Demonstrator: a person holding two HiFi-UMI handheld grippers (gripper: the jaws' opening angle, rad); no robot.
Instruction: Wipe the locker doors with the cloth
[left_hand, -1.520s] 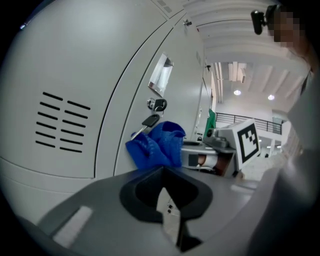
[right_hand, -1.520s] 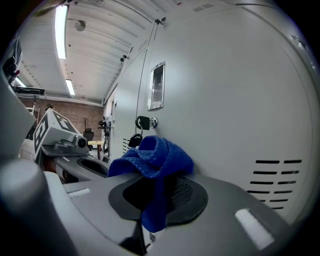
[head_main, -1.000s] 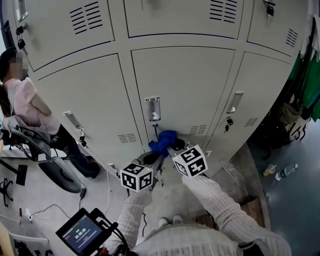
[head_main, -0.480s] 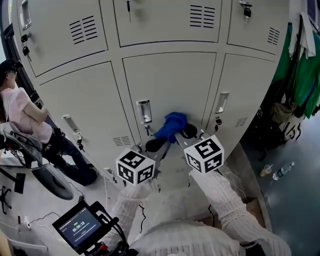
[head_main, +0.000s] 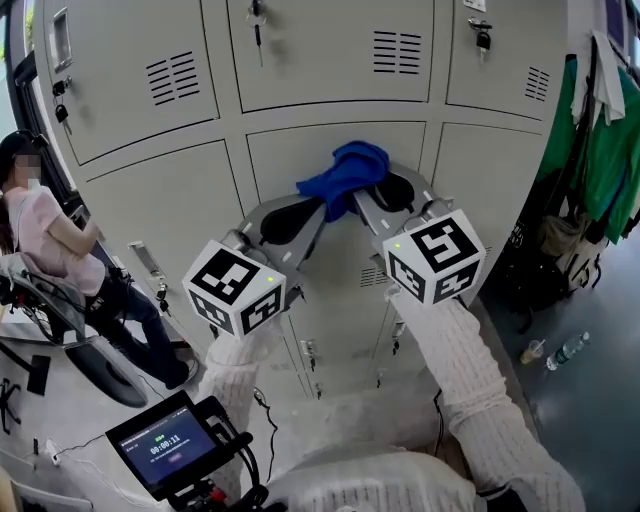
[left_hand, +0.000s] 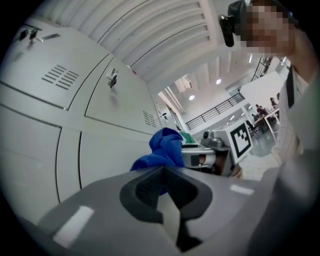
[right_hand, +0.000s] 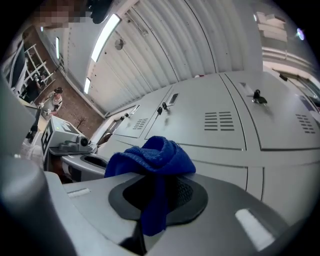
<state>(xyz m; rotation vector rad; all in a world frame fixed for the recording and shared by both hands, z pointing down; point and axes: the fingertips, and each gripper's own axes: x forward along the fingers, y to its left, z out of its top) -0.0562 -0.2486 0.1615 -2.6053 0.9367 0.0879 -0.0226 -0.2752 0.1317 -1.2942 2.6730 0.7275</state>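
blue cloth is held up at the middle door, clamped in the right gripper, its tail nipped by the closed left gripper. wiping step, i'd say; next, press and sweep across.

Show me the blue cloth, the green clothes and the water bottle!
blue cloth (head_main: 350, 165), head view, its bunched middle.
green clothes (head_main: 608, 165), head view, the hanging fabric.
water bottle (head_main: 566, 350), head view, its body.

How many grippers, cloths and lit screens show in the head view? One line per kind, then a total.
Grippers: 2, left gripper and right gripper
Cloths: 1, the blue cloth
Screens: 1, the lit screen
Total: 4
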